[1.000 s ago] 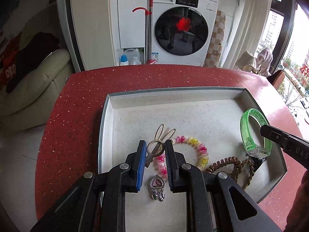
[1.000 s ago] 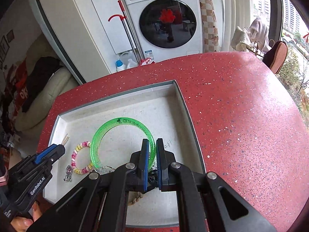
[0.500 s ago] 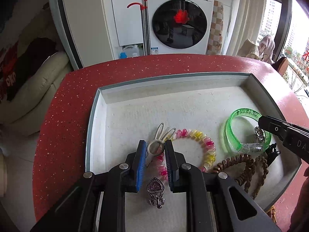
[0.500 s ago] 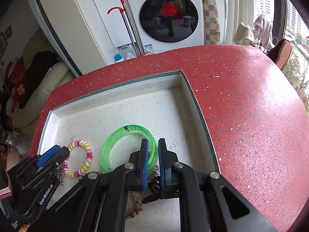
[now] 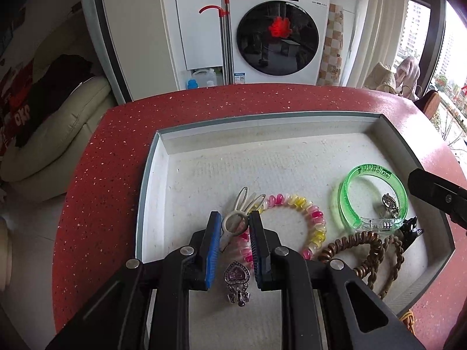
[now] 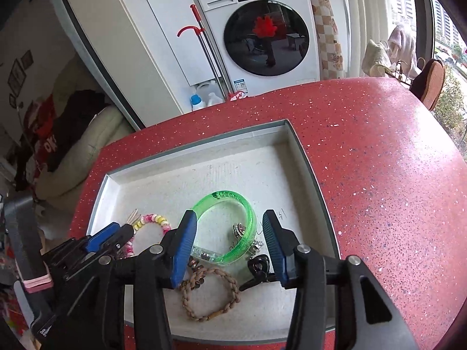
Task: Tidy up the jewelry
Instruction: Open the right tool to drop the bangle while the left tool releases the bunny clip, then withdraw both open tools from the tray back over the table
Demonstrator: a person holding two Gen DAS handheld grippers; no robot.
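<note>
Bangle [image 6: 226,227] between spread right jaws; left jaws spread around bunny clip [image 5: 233,221].

Ahead of me: white washing machine [image 5: 277,32], dark round door | left: cream sofa [image 5: 55,128] | right: pale curtains [image 5: 376,26], daylit window [image 5: 449,43] | below me: red speckled tabletop [image 6: 379,160]

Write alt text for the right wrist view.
The right gripper, jaws open, hovers over a green bangle lying in a white tray on a red speckled table. A braided brown bracelet, a pink-and-yellow bead bracelet and the left gripper sit to its left.
</note>
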